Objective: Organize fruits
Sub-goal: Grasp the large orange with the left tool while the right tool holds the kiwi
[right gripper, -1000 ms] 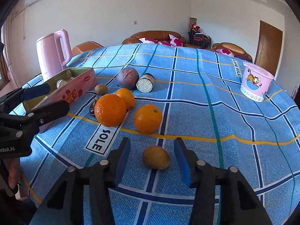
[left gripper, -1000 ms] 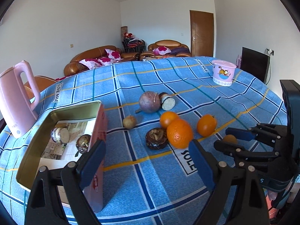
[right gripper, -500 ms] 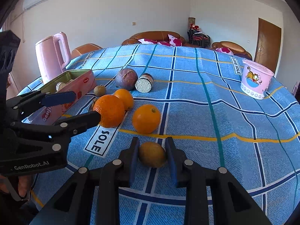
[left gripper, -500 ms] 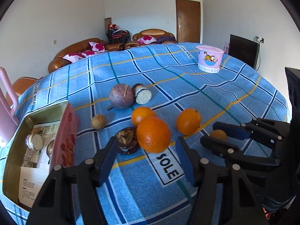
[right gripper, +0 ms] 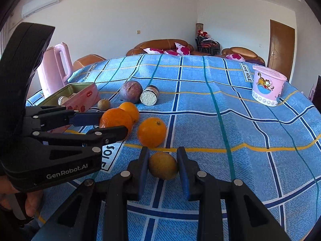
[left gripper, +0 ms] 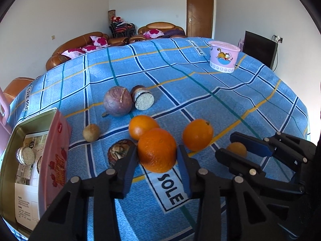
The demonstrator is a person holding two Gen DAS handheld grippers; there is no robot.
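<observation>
Blue checked cloth (left gripper: 200, 92) covered the table. Since a second earlier, the left gripper (left gripper: 157, 156) had been closing and now pinched the dimpled round orange (left gripper: 157, 149) at near centre. The right gripper (right gripper: 163, 165), spread before, clamped the small smooth yellow-brown fruit (right gripper: 163, 165) nearby.

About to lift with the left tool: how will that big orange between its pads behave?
The big orange is round, so it would probably roll if released on the cloth. Its dimpled peel looks grippy. The left tool, which has just been closing, holds it at its widest part, likely securely.

Pink kettle (right gripper: 55, 70), cartoon tub (left gripper: 223, 57), brown sofas (left gripper: 80, 46), door (left gripper: 199, 14).
</observation>
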